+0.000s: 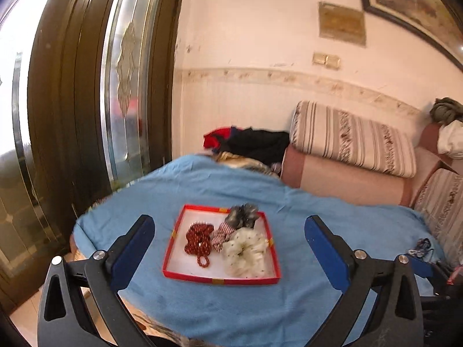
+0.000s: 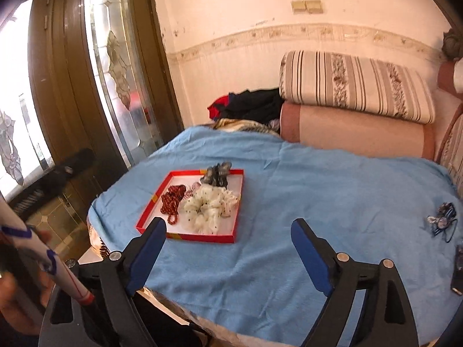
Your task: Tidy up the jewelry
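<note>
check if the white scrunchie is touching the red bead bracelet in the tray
Apart. The left wrist view shows the white scrunchie and the red bead bracelet separated by the red striped scrunchie lying between them in the red tray.

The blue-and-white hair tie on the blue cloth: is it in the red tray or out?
Out. The blue-and-white hair tie lies on the blue cloth, well apart from the red tray holding the scrunchies and beads.

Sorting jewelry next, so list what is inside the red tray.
The red tray holds red beads, a cream dotted scrunchie, a red-striped scrunchie and a grey scrunchie on its far rim. Anything beneath the scrunchies is covered.
</note>
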Demonstrator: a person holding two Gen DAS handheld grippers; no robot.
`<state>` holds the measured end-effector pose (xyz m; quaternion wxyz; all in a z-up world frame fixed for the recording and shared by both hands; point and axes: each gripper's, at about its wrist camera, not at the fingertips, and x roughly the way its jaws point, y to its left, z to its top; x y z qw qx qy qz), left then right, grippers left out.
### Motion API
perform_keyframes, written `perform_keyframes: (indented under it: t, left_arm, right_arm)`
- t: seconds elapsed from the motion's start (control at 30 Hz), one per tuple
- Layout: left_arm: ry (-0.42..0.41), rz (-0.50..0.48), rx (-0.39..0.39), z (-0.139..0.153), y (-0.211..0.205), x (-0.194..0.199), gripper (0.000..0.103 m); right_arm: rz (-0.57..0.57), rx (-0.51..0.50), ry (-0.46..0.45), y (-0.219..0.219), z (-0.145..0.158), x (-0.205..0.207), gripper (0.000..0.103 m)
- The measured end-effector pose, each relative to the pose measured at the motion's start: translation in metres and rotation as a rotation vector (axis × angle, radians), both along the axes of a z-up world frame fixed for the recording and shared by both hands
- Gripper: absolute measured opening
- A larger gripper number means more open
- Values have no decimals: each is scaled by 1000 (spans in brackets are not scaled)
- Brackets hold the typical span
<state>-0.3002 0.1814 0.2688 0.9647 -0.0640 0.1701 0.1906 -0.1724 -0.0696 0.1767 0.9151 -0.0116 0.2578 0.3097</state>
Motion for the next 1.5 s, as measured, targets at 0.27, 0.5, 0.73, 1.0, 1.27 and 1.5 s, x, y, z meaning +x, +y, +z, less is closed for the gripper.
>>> perform_keyframes:
  t: [0.27,0.5,0.73,1.0,1.27,1.5]
  left_arm:
    - [74,96,109,-14,-21,-36,103]
    - [110,203,-2,-58,2,-51,103]
    - [188,261,4,-86,20,-27,103]
    - [282,218,-27,-112,33,9,103]
    - [319,210,-48,-130,46,29,103]
    - [347,202,-62,-141,50,37,103]
  right_arm:
    - [7,-17,-47,-19,9,-41,96]
    - [-13,-45,-61,-12,-11,-66,96]
    - [8,-120,-67,15,-24,-55,96]
    - [68,-212,-25,46,-48,-34,96]
    - [69,-241,25,59,-63,-13,96]
    - [73,-267,45,65,-71,-7,96]
